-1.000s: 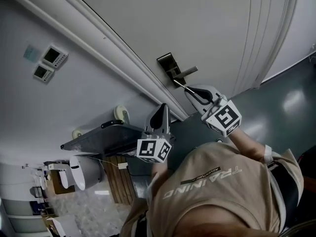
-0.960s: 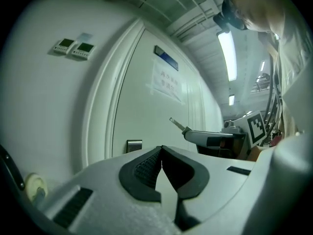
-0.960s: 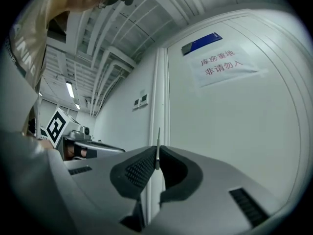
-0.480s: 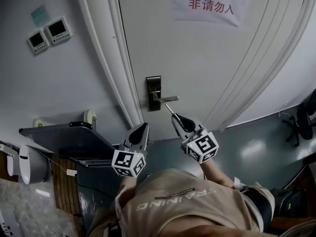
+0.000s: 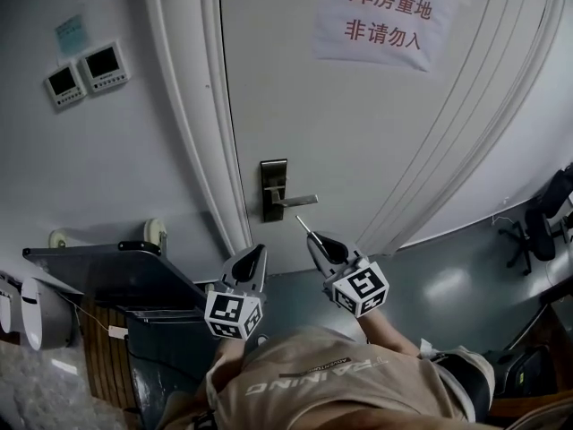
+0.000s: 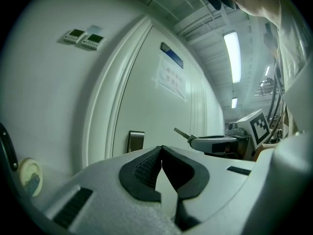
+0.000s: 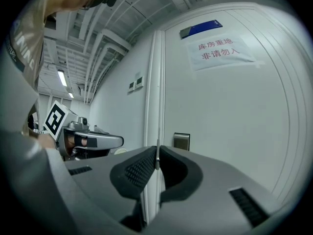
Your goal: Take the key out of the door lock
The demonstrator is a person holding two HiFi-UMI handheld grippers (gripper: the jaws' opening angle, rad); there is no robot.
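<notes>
The left gripper (image 5: 255, 252) hangs below the door frame, its 2 jaws pressed together on nothing. Up and right of it sits the lock plate (image 5: 273, 189), and no key shows in it. The key (image 5: 304, 226) is near the plate but apart from it, pinched in the right gripper (image 5: 315, 238). Its long axis runs along the jaws, with the free end aimed up-left toward the plate. Extraction looks done — the next move is probably just drawing the key straight back without loosening the pinch.
</notes>
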